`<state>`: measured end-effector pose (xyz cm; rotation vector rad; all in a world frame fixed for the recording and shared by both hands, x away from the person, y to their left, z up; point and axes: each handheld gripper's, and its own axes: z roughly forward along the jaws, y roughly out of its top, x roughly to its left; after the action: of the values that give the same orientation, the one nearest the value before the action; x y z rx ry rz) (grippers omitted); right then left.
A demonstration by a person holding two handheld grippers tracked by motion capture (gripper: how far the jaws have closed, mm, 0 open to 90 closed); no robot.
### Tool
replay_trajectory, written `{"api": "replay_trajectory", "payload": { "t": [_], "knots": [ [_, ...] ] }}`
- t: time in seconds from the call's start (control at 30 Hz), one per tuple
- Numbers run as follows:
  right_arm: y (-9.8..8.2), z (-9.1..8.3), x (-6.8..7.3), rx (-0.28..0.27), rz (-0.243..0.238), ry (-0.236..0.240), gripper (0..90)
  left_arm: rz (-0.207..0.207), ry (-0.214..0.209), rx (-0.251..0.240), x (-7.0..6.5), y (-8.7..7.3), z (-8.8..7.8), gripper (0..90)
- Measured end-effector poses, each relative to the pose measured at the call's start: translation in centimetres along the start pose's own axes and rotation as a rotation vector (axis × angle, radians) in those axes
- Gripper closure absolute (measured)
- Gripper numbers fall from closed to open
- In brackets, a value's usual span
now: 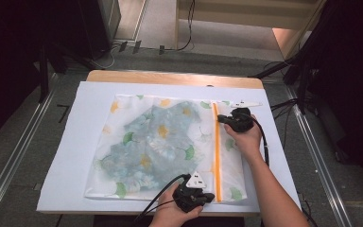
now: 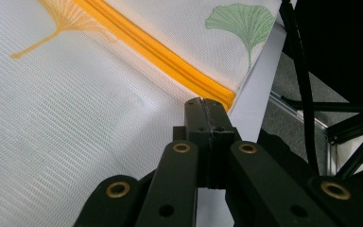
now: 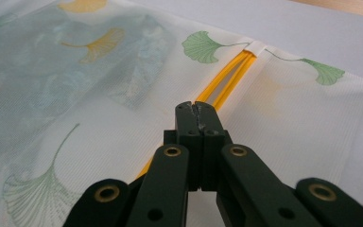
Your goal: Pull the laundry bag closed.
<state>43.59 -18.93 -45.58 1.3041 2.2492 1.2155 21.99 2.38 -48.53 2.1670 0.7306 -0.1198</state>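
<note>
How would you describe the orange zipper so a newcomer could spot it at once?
On the white sheet covering the table lies a translucent mesh bag printed with ginkgo leaves. The orange zipper runs straight across the bag near its right edge, between the two grippers. It is the bag's one solid, bright orange line.

no readable text, labels or numbers

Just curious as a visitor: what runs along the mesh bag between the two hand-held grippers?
In the high view, the orange zipper runs along the laundry bag from the left gripper at its near end to the right gripper near its far end.
</note>
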Motion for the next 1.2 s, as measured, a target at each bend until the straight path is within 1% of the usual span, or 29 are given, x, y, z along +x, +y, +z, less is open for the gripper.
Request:
{"api": "replay_trajectory", "payload": {
  "t": [0.13,0.3,0.53,0.57,0.67,0.83,0.93,0.97,1.07,1.13,1.2],
  "knots": [
    [0.6,0.7,-0.3,0.002,-0.004,-0.008,90.0,-0.003,-0.005,-0.002,0.1,0.0,0.0,90.0],
    [1.2,1.5,-0.8,0.006,0.009,-0.008,90.0,-0.001,-0.006,0.001,0.1,0.0,0.0,90.0],
    [1.3,2.2,-1.4,0.012,0.026,-0.015,90.0,-0.001,-0.006,-0.001,0.1,0.0,0.0,90.0],
    [1.4,2.4,-1.8,0.01,0.035,-0.018,90.0,-0.002,-0.006,-0.001,0.1,0.0,0.0,90.0],
    [1.6,2.6,-2.0,0.008,0.042,-0.021,90.0,-0.003,-0.007,0.0,0.1,0.0,0.0,90.0],
    [2.3,3.5,-2.2,0.028,0.038,-0.038,90.0,-0.003,-0.009,0.001,0.1,0.0,0.0,90.0],
    [2.6,4.0,-2.5,0.032,0.049,-0.044,90.0,-0.004,-0.009,0.001,0.1,0.0,0.0,90.0],
    [2.7,4.1,-2.5,0.034,0.054,-0.05,90.0,-0.005,-0.009,0.001,0.1,0.0,0.0,90.0],
    [3.1,4.7,-2.6,0.044,0.046,-0.067,90.0,-0.005,-0.008,-0.002,0.1,0.0,0.0,90.0],
    [3.5,5.0,-2.5,0.054,0.049,-0.071,90.0,-0.004,-0.008,-0.001,0.1,0.0,0.0,90.0],
    [3.8,5.2,-2.5,0.054,0.051,-0.084,90.0,-0.003,-0.007,-0.001,0.1,0.0,0.0,90.0]
  ]
}}
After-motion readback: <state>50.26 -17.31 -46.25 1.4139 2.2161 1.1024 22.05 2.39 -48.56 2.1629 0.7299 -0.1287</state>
